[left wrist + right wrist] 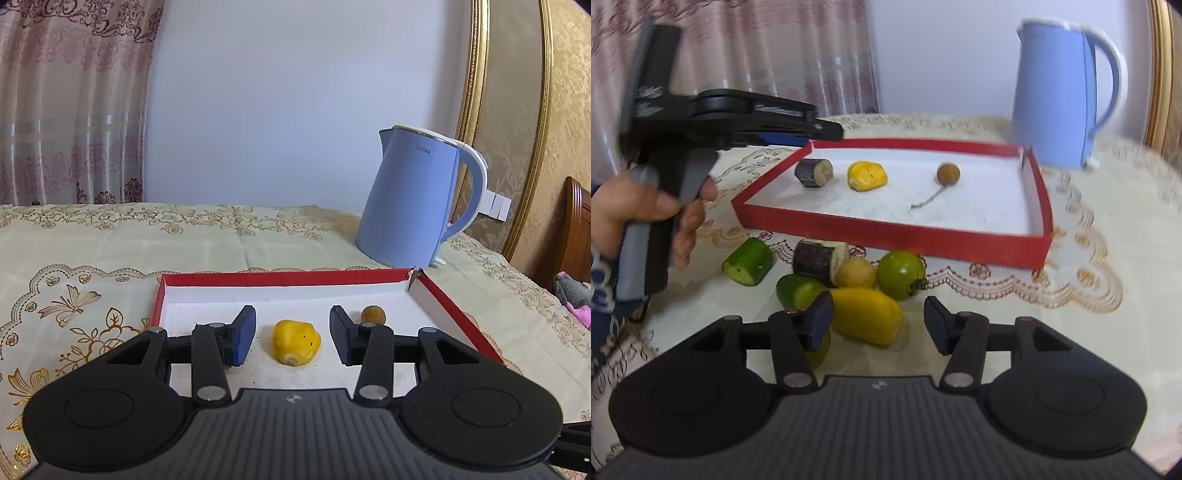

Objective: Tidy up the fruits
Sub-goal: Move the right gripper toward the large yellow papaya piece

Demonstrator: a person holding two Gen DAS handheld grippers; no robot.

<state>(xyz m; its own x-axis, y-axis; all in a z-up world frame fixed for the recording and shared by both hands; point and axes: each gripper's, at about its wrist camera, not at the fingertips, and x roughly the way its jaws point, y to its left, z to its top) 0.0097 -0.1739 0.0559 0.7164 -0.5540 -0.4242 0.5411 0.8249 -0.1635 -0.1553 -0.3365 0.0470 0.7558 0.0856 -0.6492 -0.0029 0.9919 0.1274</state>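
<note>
A red-rimmed white tray holds a yellow fruit piece, a brown longan and a dark cane piece. My left gripper hovers open over the tray's left side, the yellow piece lying below between its fingers, untouched. In front of the tray lies a pile: a large yellow piece, a green round fruit, a pale round fruit, a cane piece and cucumber pieces. My right gripper stands open around the large yellow piece; its right pad is clear of it.
A blue electric kettle stands behind the tray's right corner. A person's hand grips the left gripper's handle at the left. A patterned cloth covers the table; a curtain and wall lie behind.
</note>
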